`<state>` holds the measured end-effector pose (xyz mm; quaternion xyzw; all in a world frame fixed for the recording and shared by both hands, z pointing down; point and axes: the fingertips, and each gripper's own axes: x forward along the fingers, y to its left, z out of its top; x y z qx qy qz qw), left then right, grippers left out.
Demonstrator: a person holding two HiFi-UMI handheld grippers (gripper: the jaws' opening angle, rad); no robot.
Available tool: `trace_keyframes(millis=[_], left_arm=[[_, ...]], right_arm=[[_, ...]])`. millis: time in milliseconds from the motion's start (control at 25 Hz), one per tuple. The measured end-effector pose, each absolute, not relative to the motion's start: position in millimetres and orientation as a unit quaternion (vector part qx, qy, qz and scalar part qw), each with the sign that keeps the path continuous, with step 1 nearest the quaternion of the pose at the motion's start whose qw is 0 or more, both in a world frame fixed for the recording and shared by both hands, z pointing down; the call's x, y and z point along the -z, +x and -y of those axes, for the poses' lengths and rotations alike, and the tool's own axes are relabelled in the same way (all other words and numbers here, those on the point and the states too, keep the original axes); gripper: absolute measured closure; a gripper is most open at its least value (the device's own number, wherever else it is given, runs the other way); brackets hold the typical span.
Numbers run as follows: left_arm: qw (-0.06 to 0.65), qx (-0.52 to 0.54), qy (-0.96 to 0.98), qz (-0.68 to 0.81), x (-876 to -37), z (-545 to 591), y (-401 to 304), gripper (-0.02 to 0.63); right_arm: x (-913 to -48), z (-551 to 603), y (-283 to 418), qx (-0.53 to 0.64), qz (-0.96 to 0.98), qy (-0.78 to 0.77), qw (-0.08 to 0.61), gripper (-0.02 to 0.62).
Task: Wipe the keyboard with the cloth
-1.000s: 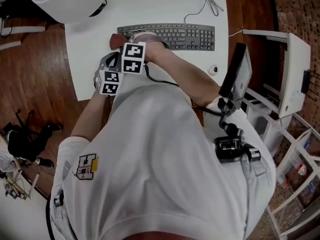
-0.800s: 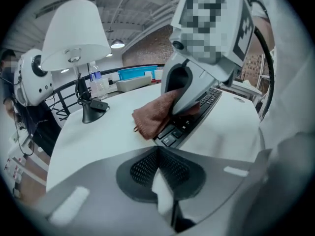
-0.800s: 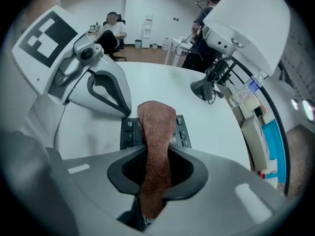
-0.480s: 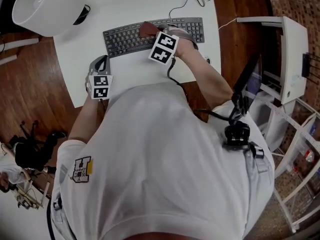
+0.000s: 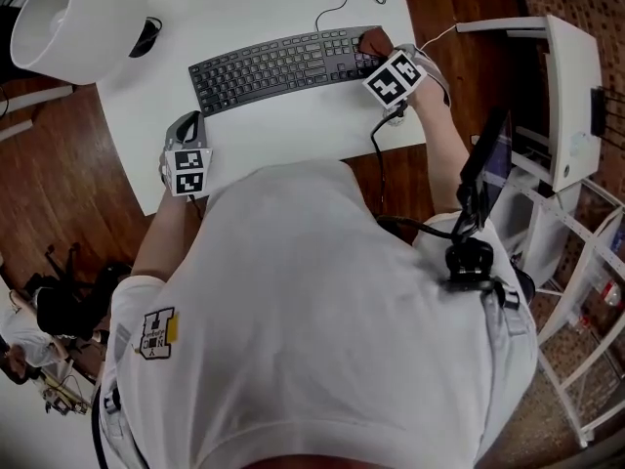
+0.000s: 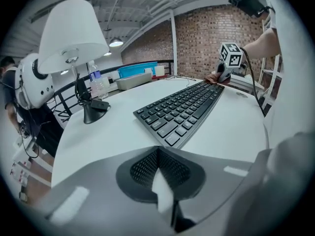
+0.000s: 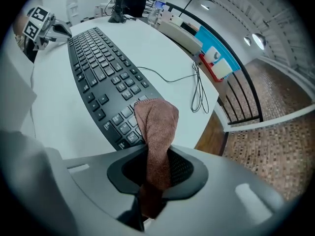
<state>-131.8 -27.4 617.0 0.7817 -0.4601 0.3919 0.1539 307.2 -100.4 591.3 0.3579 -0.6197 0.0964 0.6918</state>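
Note:
A black keyboard [image 5: 273,66] lies across the white table [image 5: 293,130]. My right gripper [image 5: 379,52] is at the keyboard's right end, shut on a brown cloth [image 5: 373,41]. In the right gripper view the cloth [image 7: 157,127] hangs out from between the jaws and rests on the end keys of the keyboard [image 7: 103,77]. My left gripper [image 5: 186,127] sits near the table's front left corner, short of the keyboard, shut with nothing in it. The left gripper view shows the keyboard [image 6: 182,109] ahead and the right gripper [image 6: 221,73] at its far end.
A white lamp [image 5: 78,18] stands at the table's back left, its base [image 6: 91,114] beyond the keyboard's left end. The keyboard's cable [image 7: 194,90] loops toward the back edge. A white shelf unit [image 5: 571,96] stands right of the table, over wooden floor.
The right gripper has swept the cloth along the keys from the keyboard's left end to its right end. The left gripper has stayed near the front left corner.

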Motion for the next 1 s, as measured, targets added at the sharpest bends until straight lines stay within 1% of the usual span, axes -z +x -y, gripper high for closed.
trace_keyframes(millis=[80,160,440,560,640,760,880,1000], left_arm=[[0.157,-0.389,0.782,0.461,-618.1,26.0,-132.7,0.606],[0.162,-0.383,0.783,0.462,-618.6,23.9,-133.6,0.606],[0.170,-0.360,0.796,0.456,-615.0,16.5,-122.6,0.606],[0.174,-0.361,0.799,0.449,-617.0,12.6,-123.9,0.606],[0.176,-0.363,0.799,0.446,-618.5,10.5,-123.5,0.606],[0.172,-0.367,0.802,0.438,-618.8,11.3,-124.2,0.606],[0.164,-0.371,0.805,0.434,-617.0,13.2,-125.2,0.606],[0.161,-0.377,0.802,0.434,-616.9,12.0,-123.6,0.606]], right_arm=[[-584.8,98.3,281.5,-0.083,0.633,0.346,0.688,0.520],[-578.7,93.4,232.5,-0.061,0.661,0.321,0.676,0.520],[-575.9,60.3,-17.5,0.050,0.784,0.150,0.600,0.520],[-587.3,46.9,-89.5,0.091,0.795,0.086,0.594,0.520],[-596.8,42.5,-102.4,0.099,0.790,0.070,0.601,0.520],[-600.4,45.5,-85.0,0.075,0.788,0.086,0.604,0.520],[-599.2,57.0,-35.0,0.048,0.775,0.126,0.617,0.520],[-599.0,68.3,38.8,0.016,0.754,0.176,0.633,0.520]])
